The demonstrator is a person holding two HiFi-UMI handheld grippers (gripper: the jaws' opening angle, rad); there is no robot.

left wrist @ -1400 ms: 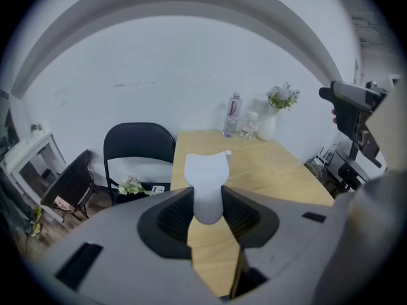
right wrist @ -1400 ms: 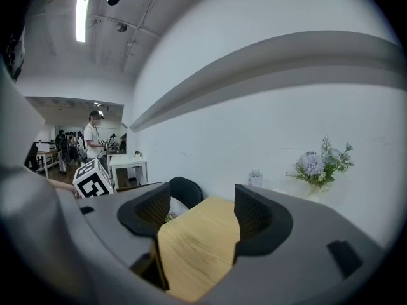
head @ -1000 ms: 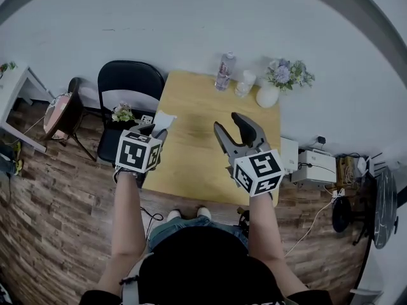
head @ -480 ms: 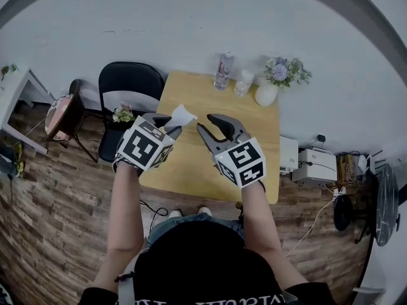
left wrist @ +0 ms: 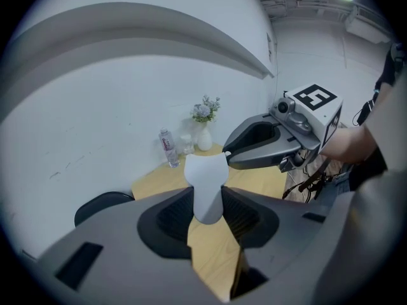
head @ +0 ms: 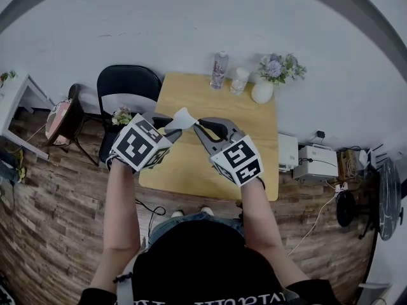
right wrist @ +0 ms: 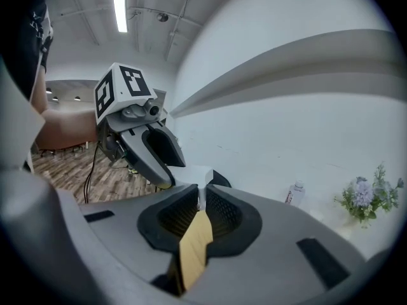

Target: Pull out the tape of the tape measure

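The tape measure is clamped in the left gripper and held up over the table, by its left edge. The right gripper is closing on the tape tip at its top corner. Next, a firm pinch and a straight pull apart are called for.
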